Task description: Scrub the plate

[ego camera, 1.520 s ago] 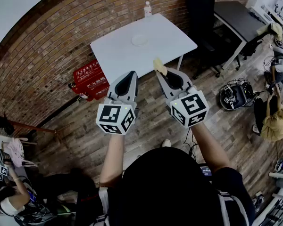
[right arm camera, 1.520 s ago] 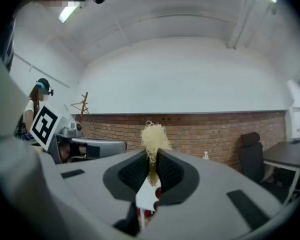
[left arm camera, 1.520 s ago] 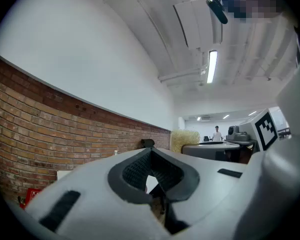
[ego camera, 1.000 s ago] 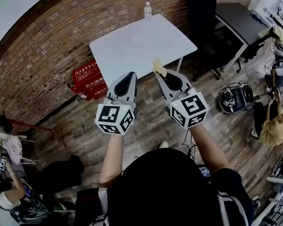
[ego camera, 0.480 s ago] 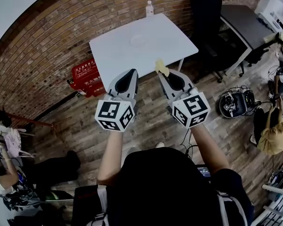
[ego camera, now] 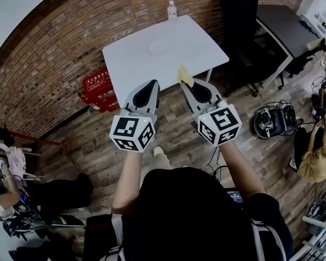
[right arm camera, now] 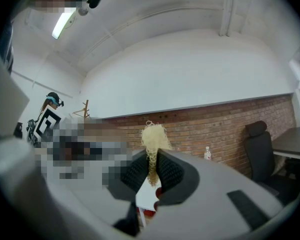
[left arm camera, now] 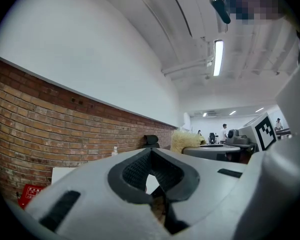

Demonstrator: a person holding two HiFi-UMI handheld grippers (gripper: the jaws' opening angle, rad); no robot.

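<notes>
Even indoor light from a ceiling tube (left arm camera: pixel 218 57); soft shadows. Fisheye bends the edges, corners black, nearest surfaces blurred.

We see a white table (ego camera: pixel 179 58) in the upper middle of the head view, standing on a wood-plank floor (ego camera: pixel 174 140) close to a brick wall (ego camera: pixel 60 42). On its top lies a pale round plate (ego camera: pixel 158 48), near the centre. A small clear bottle (ego camera: pixel 171 8) stands upright at the table's far edge, well apart from the plate. On the floor just left of the table sits a red crate (ego camera: pixel 100 88). At upper right, a dark desk (ego camera: pixel 285 23) stands on the same floor.
</notes>
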